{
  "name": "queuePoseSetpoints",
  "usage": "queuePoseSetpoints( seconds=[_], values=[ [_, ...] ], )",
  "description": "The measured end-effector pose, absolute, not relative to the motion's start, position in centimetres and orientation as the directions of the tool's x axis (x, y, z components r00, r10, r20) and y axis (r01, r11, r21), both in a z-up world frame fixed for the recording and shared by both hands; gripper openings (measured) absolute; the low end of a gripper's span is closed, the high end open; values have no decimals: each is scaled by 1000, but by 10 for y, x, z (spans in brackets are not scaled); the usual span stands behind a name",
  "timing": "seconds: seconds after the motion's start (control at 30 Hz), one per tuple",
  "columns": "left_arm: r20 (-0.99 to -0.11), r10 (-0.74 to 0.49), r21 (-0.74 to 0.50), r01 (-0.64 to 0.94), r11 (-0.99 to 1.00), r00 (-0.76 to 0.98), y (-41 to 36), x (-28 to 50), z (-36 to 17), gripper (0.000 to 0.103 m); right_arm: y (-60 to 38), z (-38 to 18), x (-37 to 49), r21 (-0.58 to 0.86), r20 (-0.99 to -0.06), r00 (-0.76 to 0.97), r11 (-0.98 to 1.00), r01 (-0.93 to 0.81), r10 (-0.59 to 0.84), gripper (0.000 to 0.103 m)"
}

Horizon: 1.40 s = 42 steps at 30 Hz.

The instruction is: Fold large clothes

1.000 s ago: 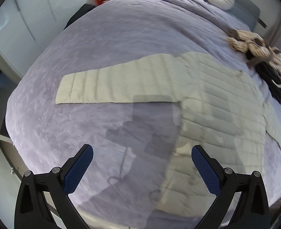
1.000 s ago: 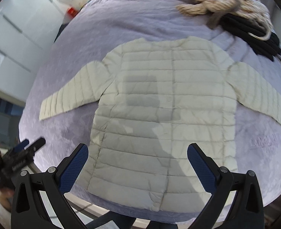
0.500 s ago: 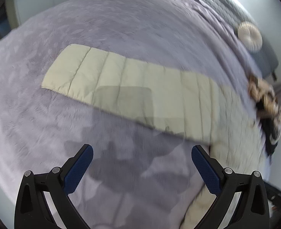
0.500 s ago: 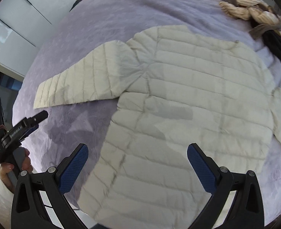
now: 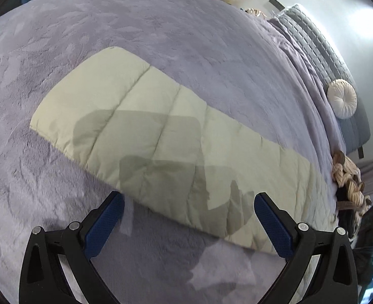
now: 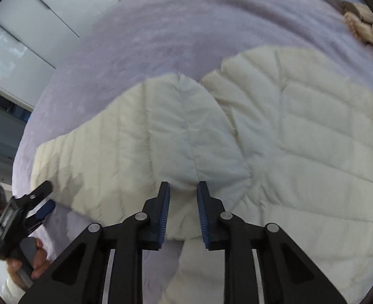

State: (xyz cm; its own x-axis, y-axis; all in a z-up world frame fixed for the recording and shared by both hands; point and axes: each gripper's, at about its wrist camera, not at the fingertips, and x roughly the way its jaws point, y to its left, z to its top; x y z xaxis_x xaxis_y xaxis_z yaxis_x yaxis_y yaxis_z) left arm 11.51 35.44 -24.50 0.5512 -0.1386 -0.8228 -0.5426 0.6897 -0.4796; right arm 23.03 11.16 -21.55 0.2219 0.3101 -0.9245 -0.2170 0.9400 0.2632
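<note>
The cream jacket (image 6: 300,136) lies flat on the bed (image 5: 211,50). The right tongs (image 6: 182,190) are nearly together, pinching its underarm; the left tongs (image 5: 187,204) hang apart over the sleeve (image 5: 148,149). That thin pinch of slick padding could slip, dropping the fold crooked.

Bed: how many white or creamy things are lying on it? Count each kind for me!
puffer jacket: 1
round white cushion: 1
braided rope bundle: 1
Total: 3

Right claw (image 6: 183,190) nearly closed around cream jacket (image 6: 275,136) armpit fold; lilac bedspread (image 6: 186,30) beneath
</note>
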Motion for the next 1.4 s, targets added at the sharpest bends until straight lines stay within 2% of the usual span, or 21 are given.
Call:
queuePoseSetpoints(
  seconds=[0.27, 0.3, 0.33, 0.37, 0.43, 0.5, 0.73, 0.97, 1.2, 1.4],
  values=[
    [-817, -47, -453, -591, 668, 574, 361, 132, -249, 102, 106, -250, 236, 294, -929, 182, 941, -166, 323, 21],
    [-815, -39, -455, -596, 662, 578, 363, 132, -247, 91, 106, -251, 237, 298, -928, 180, 941, -163, 325, 21],
    [-813, -24, -451, -603, 658, 582, 365, 133, -245, 69, 104, -253, 240, 299, -928, 179, 941, -162, 326, 21],
    [-811, -30, -455, -597, 661, 585, 367, 134, -245, 58, 104, -252, 239, 300, -928, 180, 940, -161, 327, 21],
    [-788, -97, -505, -550, 665, 608, 370, 139, -246, 9, 103, -253, 238, 305, -926, 183, 939, -156, 331, 21],
    [-760, -157, -552, -499, 668, 631, 370, 143, -244, 8, 102, -254, 237, 310, -924, 186, 939, -151, 335, 21],
    [-688, -228, -535, -269, 801, 689, 319, 170, -179, 8, 83, -257, 232, 364, -904, 193, 924, -120, 381, 21],
    [-625, -380, -529, -12, 848, 681, 222, 199, -119, 8, 18, -221, 225, 461, -865, 205, 886, -36, 458, 21],
    [-691, -474, -451, 187, 873, 546, 78, 225, -121, 8, -117, -172, 191, 404, -879, 313, 910, 90, 359, 21],
    [-819, -402, -268, 346, 899, 409, -40, 222, -159, 8, -207, -161, 150, 379, -892, 342, 902, 210, 295, 21]
  ],
)
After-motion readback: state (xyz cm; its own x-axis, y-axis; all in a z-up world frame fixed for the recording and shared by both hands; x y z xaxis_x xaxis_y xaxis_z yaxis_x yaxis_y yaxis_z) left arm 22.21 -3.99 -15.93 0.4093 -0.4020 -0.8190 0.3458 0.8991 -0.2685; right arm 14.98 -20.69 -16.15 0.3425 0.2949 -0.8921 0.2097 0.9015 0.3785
